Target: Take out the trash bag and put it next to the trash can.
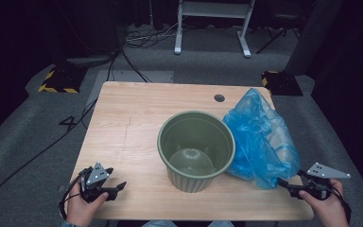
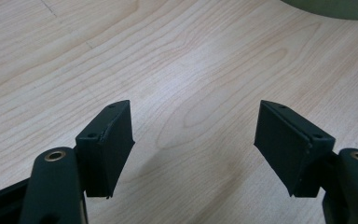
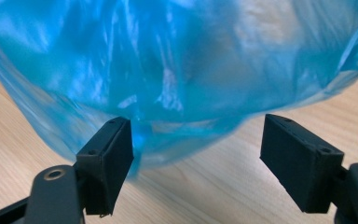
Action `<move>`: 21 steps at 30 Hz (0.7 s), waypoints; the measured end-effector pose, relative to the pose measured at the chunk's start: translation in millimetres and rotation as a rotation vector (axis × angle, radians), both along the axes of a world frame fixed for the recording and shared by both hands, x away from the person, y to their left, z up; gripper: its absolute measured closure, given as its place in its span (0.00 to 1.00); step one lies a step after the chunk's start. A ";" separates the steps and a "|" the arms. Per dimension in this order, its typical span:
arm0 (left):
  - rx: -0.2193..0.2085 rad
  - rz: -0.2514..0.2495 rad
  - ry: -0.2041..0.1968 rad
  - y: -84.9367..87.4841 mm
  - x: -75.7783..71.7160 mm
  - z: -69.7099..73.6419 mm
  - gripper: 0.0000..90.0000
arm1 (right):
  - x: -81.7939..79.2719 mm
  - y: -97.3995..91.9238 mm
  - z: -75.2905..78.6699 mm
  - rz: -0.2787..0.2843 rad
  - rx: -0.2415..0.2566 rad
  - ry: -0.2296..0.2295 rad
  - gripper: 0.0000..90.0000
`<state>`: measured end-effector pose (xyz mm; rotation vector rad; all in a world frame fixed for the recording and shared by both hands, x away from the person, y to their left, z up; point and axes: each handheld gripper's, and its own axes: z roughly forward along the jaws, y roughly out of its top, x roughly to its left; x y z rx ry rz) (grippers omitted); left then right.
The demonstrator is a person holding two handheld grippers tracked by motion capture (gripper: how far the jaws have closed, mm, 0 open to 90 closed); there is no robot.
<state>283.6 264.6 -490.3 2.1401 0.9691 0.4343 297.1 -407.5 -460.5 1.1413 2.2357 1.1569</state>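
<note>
So I've got both grippers low at my edge of the bench. Left gripper has its fingers spread wide with nothing between them, just bare wood under the gap. The green pot stands ahead of those fingers and off to one side, well apart; its rim barely clips the top of the left gripper view. Right gripper is released too, fingers parted. The blue bag bulges right in front of them, its lower edge just beside the left finger, maybe touching, can't tell. The bag leans against the pot.
</note>
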 end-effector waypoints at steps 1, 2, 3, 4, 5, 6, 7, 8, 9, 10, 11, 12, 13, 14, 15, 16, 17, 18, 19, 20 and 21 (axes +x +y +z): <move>-0.001 0.001 0.003 0.1 0.3 -0.4 0.31 | 0.8 -0.1 -4.1 -0.005 -0.015 0.008 0.28; 0.001 0.000 0.007 0.3 0.4 -0.8 0.31 | 1.8 -0.6 -7.8 -0.005 -0.019 0.013 0.28; 0.001 0.003 0.012 0.4 0.6 -1.4 0.31 | 2.3 -0.9 -11.4 -0.010 -0.018 0.024 0.28; 0.005 0.001 0.014 0.8 0.9 -1.8 0.31 | 2.8 -1.3 -14.8 -0.013 -0.019 0.032 0.28; 0.006 0.002 0.021 0.9 1.0 -2.6 0.30 | 3.2 -1.7 -17.2 -0.015 -0.023 0.036 0.28; 0.014 0.002 0.027 1.4 1.6 -3.2 0.30 | 3.5 -1.9 -20.3 -0.016 -0.034 0.039 0.28; 0.014 0.006 0.030 1.4 1.9 -4.0 0.30 | 3.7 -1.8 -23.7 -0.011 -0.049 0.046 0.28; 0.016 0.010 0.036 1.3 2.0 -4.4 0.30 | 3.8 -1.6 -26.0 -0.011 -0.053 0.049 0.28; 0.020 0.007 0.042 1.5 2.6 -4.8 0.30 | 3.9 -1.3 -27.6 -0.011 -0.053 0.050 0.28; 0.017 0.011 0.046 1.3 2.8 -5.6 0.30 | 4.0 -0.4 -29.3 -0.014 -0.051 0.052 0.28; 0.018 0.007 0.055 1.5 3.4 -6.3 0.30 | 3.9 0.7 -30.7 -0.015 -0.055 0.054 0.28; 0.014 0.009 0.076 1.4 3.9 -7.4 0.30 | 4.2 2.0 -32.1 -0.017 -0.063 0.052 0.28; 0.012 0.011 0.079 1.4 4.2 -8.7 0.30 | 4.6 4.1 -33.7 -0.016 -0.071 0.051 0.28; 0.009 0.010 0.073 1.7 4.4 -9.4 0.29 | 5.1 6.0 -34.8 -0.016 -0.077 0.053 0.27; 0.008 0.008 0.074 2.3 4.7 -9.3 0.29 | 5.9 8.0 -35.9 -0.017 -0.087 0.054 0.27; 0.009 0.008 0.074 2.7 5.0 -9.2 0.29 | 6.9 10.2 -37.2 -0.019 -0.097 0.054 0.27; 0.009 0.010 0.070 3.3 5.2 -9.6 0.29 | 7.6 12.0 -38.3 -0.024 -0.102 0.056 0.27; 0.008 0.010 0.062 3.6 5.3 -10.3 0.29 | 9.3 15.0 -40.7 -0.024 -0.107 0.057 0.25; 0.005 0.011 0.054 4.0 5.4 -11.4 0.29 | 10.1 16.6 -41.9 -0.029 -0.093 0.058 0.25; 0.006 0.010 0.045 4.6 5.5 -12.3 0.28 | 11.1 18.5 -43.1 -0.031 -0.079 0.057 0.24; 0.001 0.010 0.036 5.1 5.8 -13.6 0.27 | 11.9 20.1 -43.1 -0.034 -0.082 0.055 0.24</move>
